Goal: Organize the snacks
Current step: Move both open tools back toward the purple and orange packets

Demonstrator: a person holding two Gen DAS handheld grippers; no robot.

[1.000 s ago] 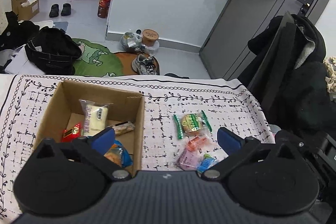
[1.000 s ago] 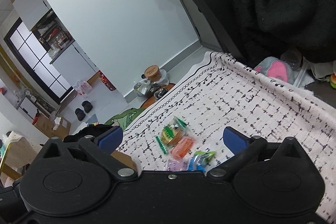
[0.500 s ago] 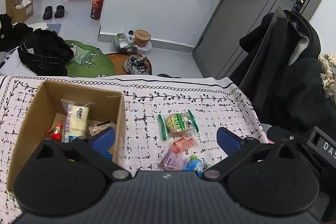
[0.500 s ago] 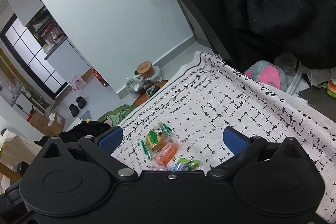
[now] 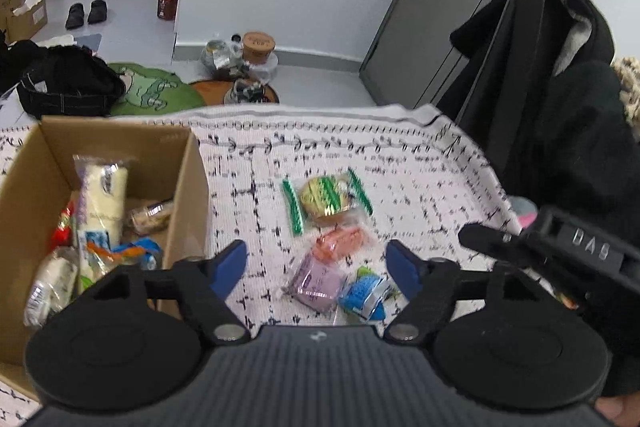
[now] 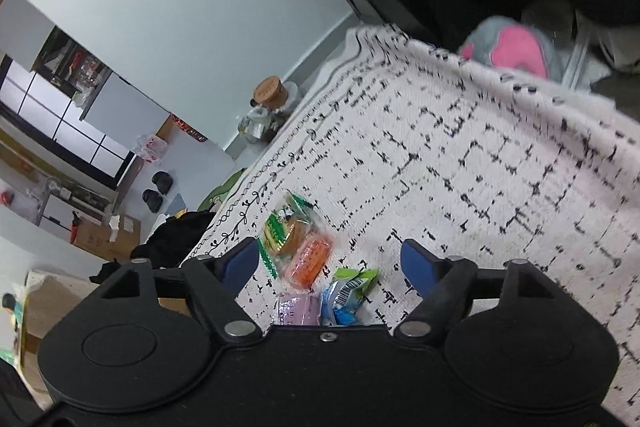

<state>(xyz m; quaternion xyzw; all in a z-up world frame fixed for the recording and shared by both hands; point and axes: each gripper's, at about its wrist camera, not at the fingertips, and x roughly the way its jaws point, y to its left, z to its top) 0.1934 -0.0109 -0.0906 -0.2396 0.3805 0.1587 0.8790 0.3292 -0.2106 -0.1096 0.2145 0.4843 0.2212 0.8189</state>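
Four loose snack packets lie together on the patterned tablecloth [image 5: 420, 163]: a green-striped packet [image 5: 326, 197], an orange packet [image 5: 340, 245], a purple packet [image 5: 316, 283] and a blue packet [image 5: 366, 293]. My left gripper [image 5: 318, 267] hovers over the orange and purple ones, its jaws closing with nothing pressed between the pads. The cardboard box [image 5: 188, 183] at the left holds several snacks. My right gripper [image 6: 329, 264] hangs over the same pile, with the orange packet [image 6: 310, 261] and the blue packet [image 6: 348, 293] under the gap. Its jaws are closing too and grip nothing.
The right gripper's black body [image 5: 592, 251] crowds the left wrist view at the right. A black coat [image 5: 568, 131] hangs beyond the table's right edge, and a pink and grey plush [image 6: 516, 49] lies past the far corner. Shoes and jars sit on the floor.
Both grippers have sunk toward the snack pile, which now looks larger and closer. The blue pads of each have come nearer together. No packet has moved.
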